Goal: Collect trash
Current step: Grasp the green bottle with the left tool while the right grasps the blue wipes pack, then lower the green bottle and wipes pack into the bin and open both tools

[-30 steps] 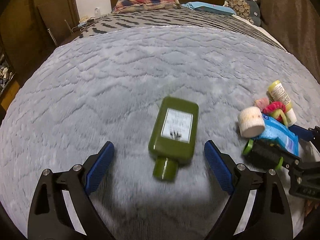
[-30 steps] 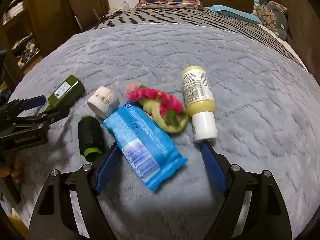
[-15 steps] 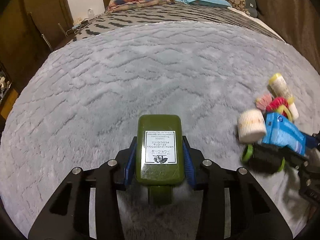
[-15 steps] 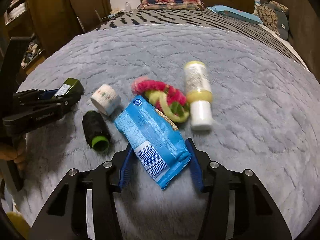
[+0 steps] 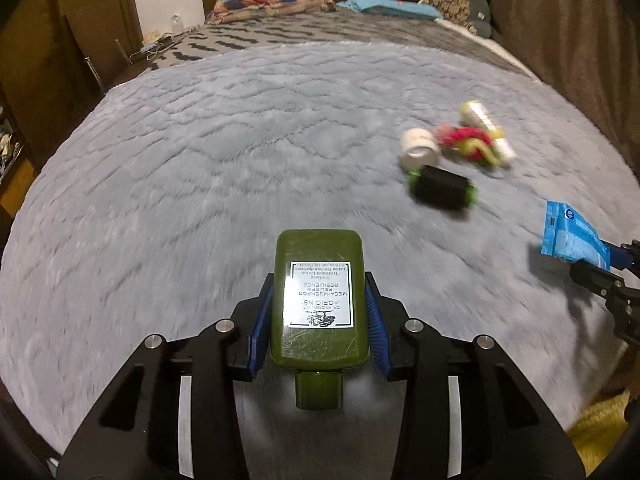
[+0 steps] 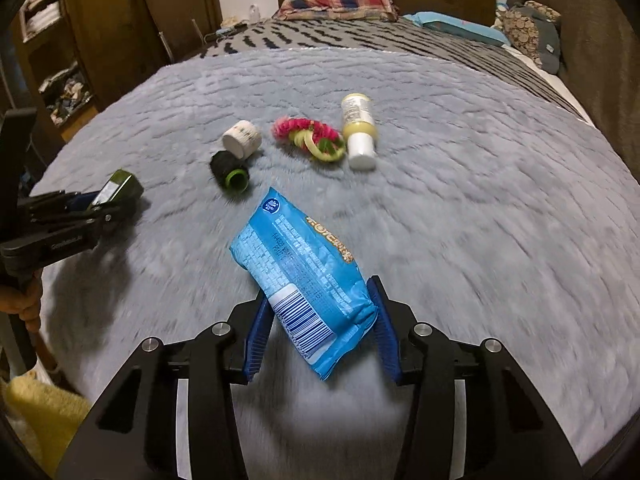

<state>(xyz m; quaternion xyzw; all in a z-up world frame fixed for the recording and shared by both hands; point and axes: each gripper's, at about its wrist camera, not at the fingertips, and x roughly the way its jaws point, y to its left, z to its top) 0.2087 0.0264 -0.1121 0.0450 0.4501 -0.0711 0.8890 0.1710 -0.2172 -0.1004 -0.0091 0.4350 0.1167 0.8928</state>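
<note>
Between the left gripper's (image 5: 319,322) blue pads sits a flat olive-green bottle (image 5: 319,300), white label up, print upside down to the camera, round cap toward the camera. Pads clamp its two narrow sides near the cap end; most of the body sticks out past the tips. Right gripper (image 6: 320,330) is clenched on a blue snack pack (image 6: 304,276): shiny wrapper, barcode at the gripped end, yellow lettering along one edge, tilted with its far end pointing up-left. Pads pinch the barcode end, one on each side.

Versus half a second ago: both grasps unchanged, but bottle and pack are now lifted off the grey blanket (image 6: 480,220), and the leftover pile looks farther off in both views.

Left on the blanket, toward its middle: black roll (image 6: 228,168) with green rim, white roll (image 6: 242,140) touching it, pink-green ring (image 6: 310,136), yellow tube (image 6: 358,130) just beside the ring. Motion blur on the blanket.
</note>
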